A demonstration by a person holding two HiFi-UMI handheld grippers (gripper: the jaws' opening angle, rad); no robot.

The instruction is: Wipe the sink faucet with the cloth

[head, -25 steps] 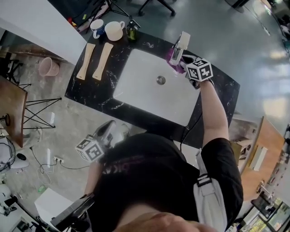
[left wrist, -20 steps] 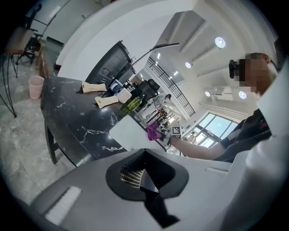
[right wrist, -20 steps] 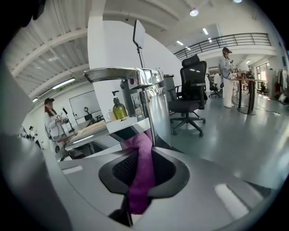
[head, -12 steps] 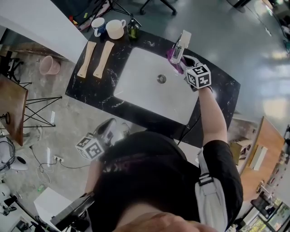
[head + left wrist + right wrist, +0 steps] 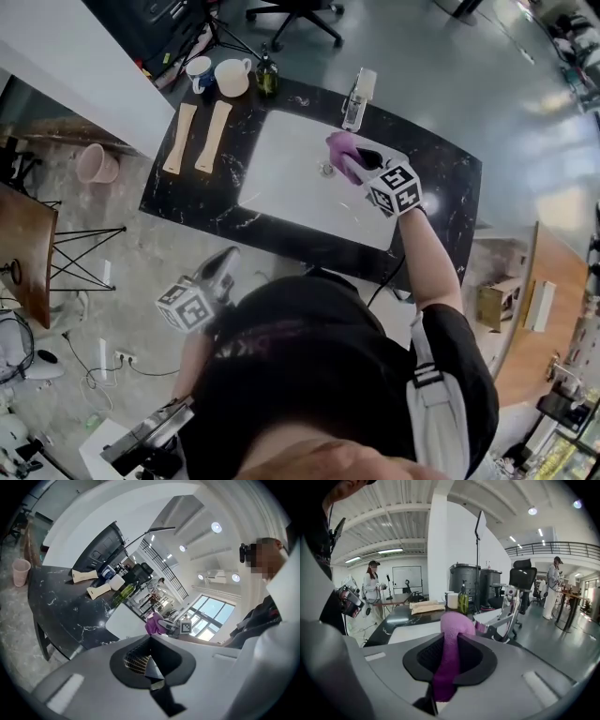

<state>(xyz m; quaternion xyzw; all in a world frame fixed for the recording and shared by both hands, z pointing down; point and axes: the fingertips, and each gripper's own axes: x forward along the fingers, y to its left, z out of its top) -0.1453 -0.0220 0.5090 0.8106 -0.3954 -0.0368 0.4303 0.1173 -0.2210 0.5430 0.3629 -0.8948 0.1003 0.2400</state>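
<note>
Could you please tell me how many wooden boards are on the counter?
2. The left board and right board lie side by side on the counter, left of the sink.

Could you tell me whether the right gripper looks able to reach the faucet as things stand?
Probably yes: the right gripper, shut on the purple cloth, hovers over the sink, and nothing stands between it and the faucet at the far rim.

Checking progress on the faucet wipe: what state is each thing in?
Cloth: clamped in right gripper, over the sink, off the faucet.
Right gripper: shut on cloth.
Left gripper: shut, empty.
Faucet: upright, nothing touching it.
Mugs: upright.
Bottle: upright.
</note>
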